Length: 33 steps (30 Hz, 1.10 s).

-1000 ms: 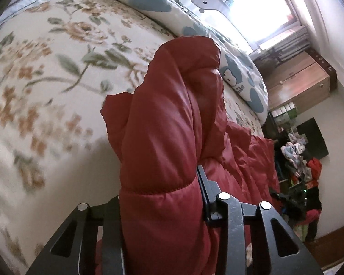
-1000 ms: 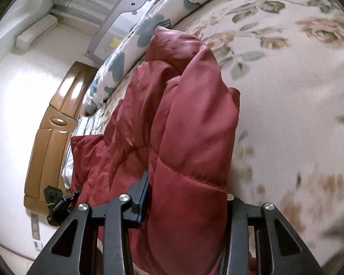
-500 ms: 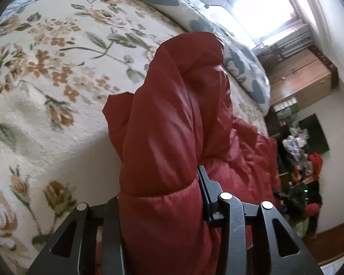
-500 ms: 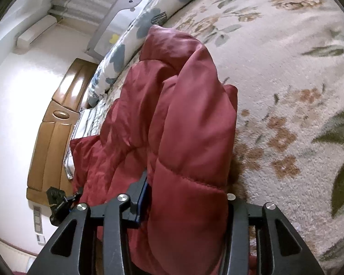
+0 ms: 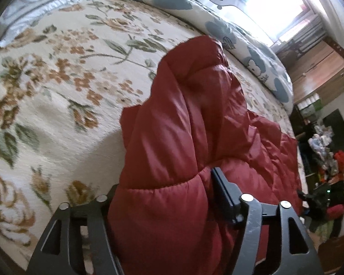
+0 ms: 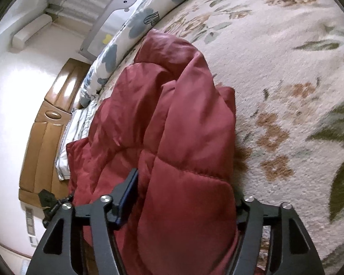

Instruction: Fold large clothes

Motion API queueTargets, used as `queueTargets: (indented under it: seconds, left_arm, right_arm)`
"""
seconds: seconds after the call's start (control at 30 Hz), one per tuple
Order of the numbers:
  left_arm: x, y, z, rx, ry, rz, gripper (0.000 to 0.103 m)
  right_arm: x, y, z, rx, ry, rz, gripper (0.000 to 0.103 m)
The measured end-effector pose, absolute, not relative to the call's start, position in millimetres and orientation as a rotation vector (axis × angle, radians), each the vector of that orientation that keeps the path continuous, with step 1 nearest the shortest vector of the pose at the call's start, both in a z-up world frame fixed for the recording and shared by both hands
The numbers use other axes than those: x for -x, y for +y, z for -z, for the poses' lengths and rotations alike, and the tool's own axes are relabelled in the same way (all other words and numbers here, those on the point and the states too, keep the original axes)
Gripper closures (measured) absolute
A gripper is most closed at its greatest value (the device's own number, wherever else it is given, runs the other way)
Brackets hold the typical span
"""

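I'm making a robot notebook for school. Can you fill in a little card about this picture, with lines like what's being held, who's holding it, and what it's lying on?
Thing held: red puffy jacket, quilted and shiny
Left gripper: shut on a bunched fold of the jacket
Right gripper: shut on another bunched fold of the jacket
Jacket shape: bunched up between the fingers, the rest trailing onto the bed
Lying on: floral blanket, cream with brown flowers and green leaves
Beside it: white quilt with blue patches along the bed's far edge
Fold done: not yet, jacket looks crumpled

The quilted jacket (image 5: 183,137) is deep red. The blanket (image 5: 57,80) is cream with brown flowers and green leaves.
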State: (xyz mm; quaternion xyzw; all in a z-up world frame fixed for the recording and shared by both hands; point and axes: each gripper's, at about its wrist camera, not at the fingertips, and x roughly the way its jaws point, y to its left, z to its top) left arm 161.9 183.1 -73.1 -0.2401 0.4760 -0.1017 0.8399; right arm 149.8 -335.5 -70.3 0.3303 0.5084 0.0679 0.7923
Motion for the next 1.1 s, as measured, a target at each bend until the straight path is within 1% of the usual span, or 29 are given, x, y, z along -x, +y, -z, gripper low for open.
queueTargets:
  seconds: [0.03,0.07,0.1,0.13,0.17,0.27,0.4,0.53,0.6,0.63,0.67,0.7,0.73,0.77,0.87,0.97,1.1]
  left_arm:
    - [-159,183,67,0.495,0.998,0.204,0.036]
    - [-156,182,62,0.482,0.987,0.192,0.034]
    - [-153,181,55,0.462,0.972,0.171,0.031]
    - [-149,180,47,0.432,0.947,0.138,0.026]
    - [-146,180,40,0.403,0.923,0.113,0.024]
    - [-143,176,24,0.374,0.891,0.130,0.022]
    - [-158,156,15,0.298,0.917,0.164,0.019]
    - [-176,137,23,0.239,0.973,0.142,0.019]
    - [-186,129,27,0.220,0.994,0.140,0.025]
    - [-191,123,30,0.189,1.002,0.123,0.045]
    - [-192,118,32,0.145,1.011,0.100,0.062]
    - [-195,113,33,0.127,1.013,0.088,0.067]
    - [-196,109,31,0.117,1.007,0.085,0.075]
    - [-195,108,29,0.114,0.998,0.081,0.083]
    - [-195,107,19,0.124,0.968,0.070,0.088]
    - [-203,106,10,0.129,0.942,0.050,0.089]
    - [-219,105,19,0.129,0.942,0.025,0.089]
  right_arm:
    - [-150,-337,68,-0.698,1.090,-0.136,0.023]
    - [-150,-339,65,-0.691,1.085,-0.129,0.020]
    - [-150,-341,63,-0.682,1.079,-0.120,0.019]
    - [-150,-343,58,-0.667,1.070,-0.104,0.017]
    - [-151,-345,55,-0.651,1.064,-0.092,0.014]
    - [-157,-346,48,-0.604,1.056,-0.077,0.010]
    - [-176,-344,48,-0.560,1.062,-0.085,0.009]
    - [-197,-333,50,-0.511,1.075,-0.102,0.009]
    - [-203,-325,50,-0.470,1.080,-0.106,0.010]
    - [-205,-320,49,-0.440,1.081,-0.105,0.017]
    - [-205,-314,47,-0.391,1.076,-0.093,0.035]
    - [-204,-311,46,-0.365,1.074,-0.082,0.044]
    - [-203,-308,44,-0.342,1.068,-0.069,0.060]
    - [-202,-308,42,-0.335,1.057,-0.058,0.070]
    - [-200,-311,30,-0.348,0.999,-0.027,0.084]
    - [-205,-311,17,-0.335,0.948,-0.001,0.088]
    - [-222,-303,18,-0.244,0.942,0.069,0.089]
